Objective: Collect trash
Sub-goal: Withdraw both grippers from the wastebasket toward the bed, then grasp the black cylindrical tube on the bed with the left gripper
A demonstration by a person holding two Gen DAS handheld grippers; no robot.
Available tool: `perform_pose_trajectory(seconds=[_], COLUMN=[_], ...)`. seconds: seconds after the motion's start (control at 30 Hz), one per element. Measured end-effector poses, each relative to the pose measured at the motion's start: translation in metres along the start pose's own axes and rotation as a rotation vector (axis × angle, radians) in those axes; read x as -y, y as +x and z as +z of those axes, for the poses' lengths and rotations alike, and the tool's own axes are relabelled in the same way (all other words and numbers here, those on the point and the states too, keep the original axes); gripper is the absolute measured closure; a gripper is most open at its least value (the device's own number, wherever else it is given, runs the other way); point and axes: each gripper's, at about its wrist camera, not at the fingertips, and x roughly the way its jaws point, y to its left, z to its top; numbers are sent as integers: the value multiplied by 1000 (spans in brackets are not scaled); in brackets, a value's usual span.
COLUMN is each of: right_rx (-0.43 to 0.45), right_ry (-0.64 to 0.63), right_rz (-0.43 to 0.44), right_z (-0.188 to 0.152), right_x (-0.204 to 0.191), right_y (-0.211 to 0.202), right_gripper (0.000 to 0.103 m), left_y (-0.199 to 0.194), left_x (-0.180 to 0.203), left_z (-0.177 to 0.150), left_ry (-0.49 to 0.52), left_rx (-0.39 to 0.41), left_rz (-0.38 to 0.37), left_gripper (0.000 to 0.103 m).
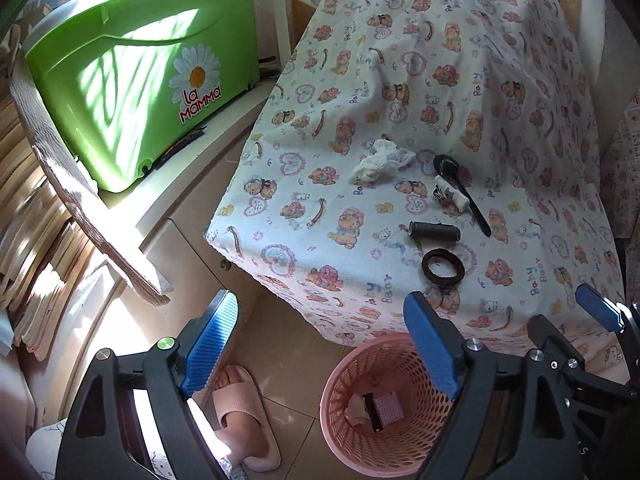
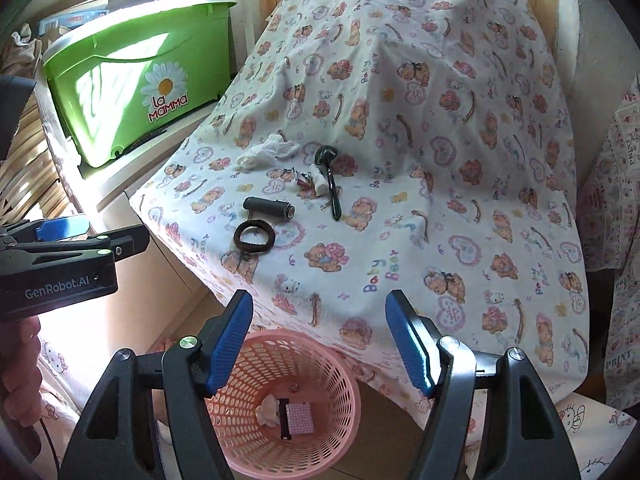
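Observation:
A pink mesh basket stands on the floor below the cloth's edge. It holds a crumpled tissue and a small checked box. On the teddy-print cloth lie a crumpled white tissue, a black spoon with a small white roll across it, a dark cylinder and a dark ring. My left gripper and right gripper hang open above the basket, side by side, with nothing between their pads.
A green plastic tub sits on a white cabinet to the left of the cloth. A pink slipper lies on the tiled floor beside the basket. Stacked boards lean at the far left.

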Motion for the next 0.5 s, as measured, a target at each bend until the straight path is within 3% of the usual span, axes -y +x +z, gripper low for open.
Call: perform_pose_trajectory(seconds=[0.2,0.5], right_rx=[53,34], right_ry=[37,74], right_rz=[-3,15], right_z=[25,67], right_x=[19,48], right_y=[-9,9], right_gripper=[32,31], left_y=[-9,-2], left_x=[-2,-2], left_z=[35,82], left_ry=[8,15], left_rx=[25,46], left_rz=[-17,-35], left_gripper=[18,17])
